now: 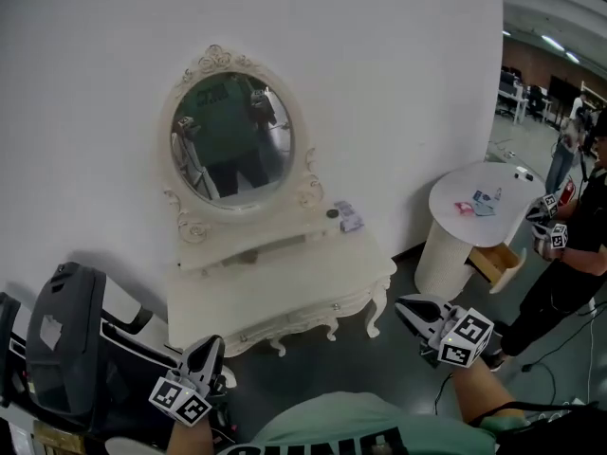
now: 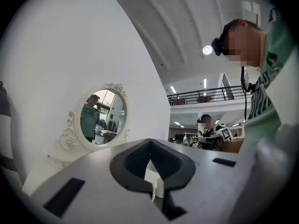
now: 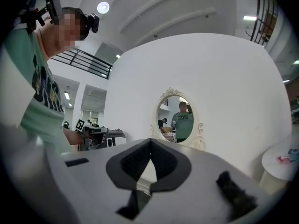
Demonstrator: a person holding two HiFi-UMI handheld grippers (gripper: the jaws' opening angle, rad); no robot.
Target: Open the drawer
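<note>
**Tongs shut, drawer not yet reached**

Left tongs (image 1: 212,343) and right tongs (image 1: 405,304) sit nearest, both pinched together on nothing and held level, probably staged for the approach. Drawer (image 1: 287,320) looks closed under the dressing table's tabletop (image 1: 270,287), well apart from both. Knobs are too small to make out. Both gripper views catch the mirror (image 2: 97,118) but not the drawer.

In the gripper views, the bodies of the left gripper (image 2: 150,143) and the right gripper (image 3: 150,143) are blocking the dressing table (image 1: 266,287) below its mirror (image 2: 99,117), drawer (image 1: 289,318) included. The small items (image 1: 347,216) on its top are appearing too small to identify. Frame edges are cropping a bystander (image 1: 579,254) and a black object (image 1: 62,344).
</note>
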